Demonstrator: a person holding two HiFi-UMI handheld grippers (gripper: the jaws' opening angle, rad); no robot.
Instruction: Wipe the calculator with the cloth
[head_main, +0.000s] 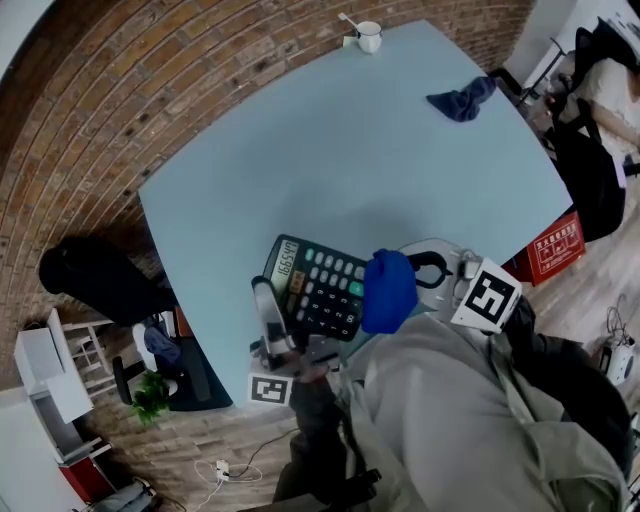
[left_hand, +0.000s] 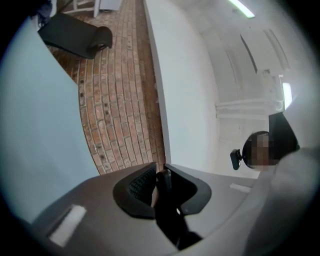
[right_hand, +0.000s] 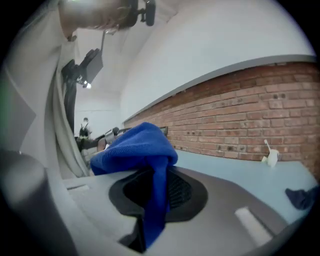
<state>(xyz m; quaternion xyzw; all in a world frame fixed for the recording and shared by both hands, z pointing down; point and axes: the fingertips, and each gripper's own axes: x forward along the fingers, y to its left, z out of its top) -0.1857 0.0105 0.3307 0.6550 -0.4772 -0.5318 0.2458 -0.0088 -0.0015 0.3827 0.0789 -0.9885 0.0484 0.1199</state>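
A dark calculator with a pale display is held above the near edge of the light blue table. My left gripper is shut on its left edge. In the left gripper view the calculator shows edge-on as a thin dark slab between the jaws of the left gripper. A bright blue cloth rests against the calculator's right end, with my right gripper shut on it. In the right gripper view the cloth bunches over the jaws of the right gripper and hides the fingertips.
A white mug with a spoon stands at the table's far edge. A dark blue rag lies at the far right. Around the table on the brick floor are a black chair, a red box and white shelving.
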